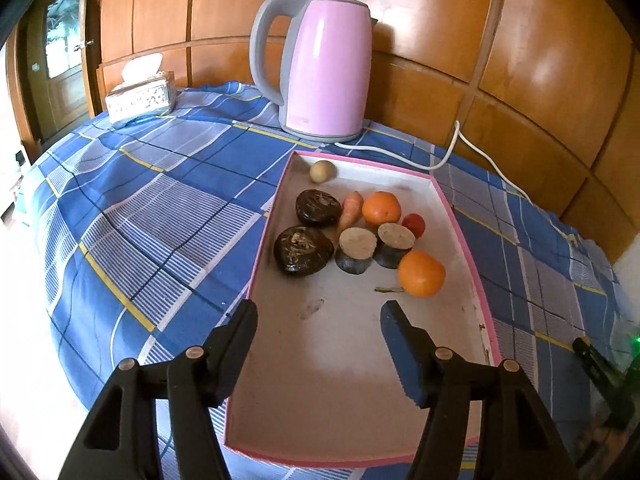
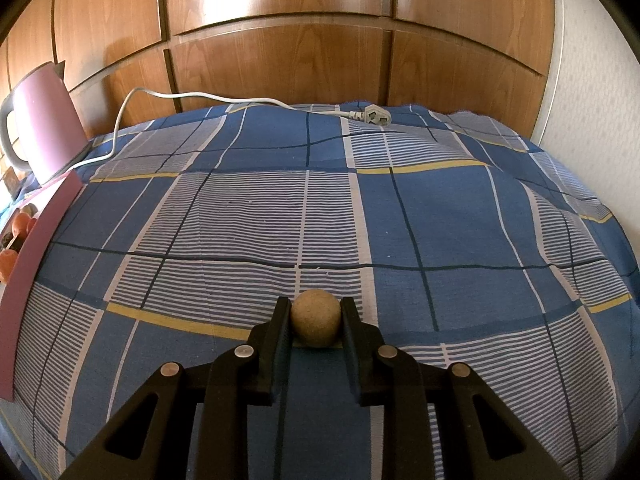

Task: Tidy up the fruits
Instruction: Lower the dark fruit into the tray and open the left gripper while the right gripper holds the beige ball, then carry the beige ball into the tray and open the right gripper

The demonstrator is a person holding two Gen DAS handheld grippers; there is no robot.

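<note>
Bright daylight, panel glare, fisheye-warped dark edges.

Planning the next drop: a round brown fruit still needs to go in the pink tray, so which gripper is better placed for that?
Right: the right gripper is shut on the fruit. The left gripper hangs open and empty above the tray.

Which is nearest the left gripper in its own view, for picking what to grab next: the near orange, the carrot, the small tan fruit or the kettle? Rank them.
From the left gripper:
1. Near orange, right side of the tray.
2. Carrot, mid-tray.
3. Tan fruit, far tray corner.
4. Kettle, beyond the tray.
</note>
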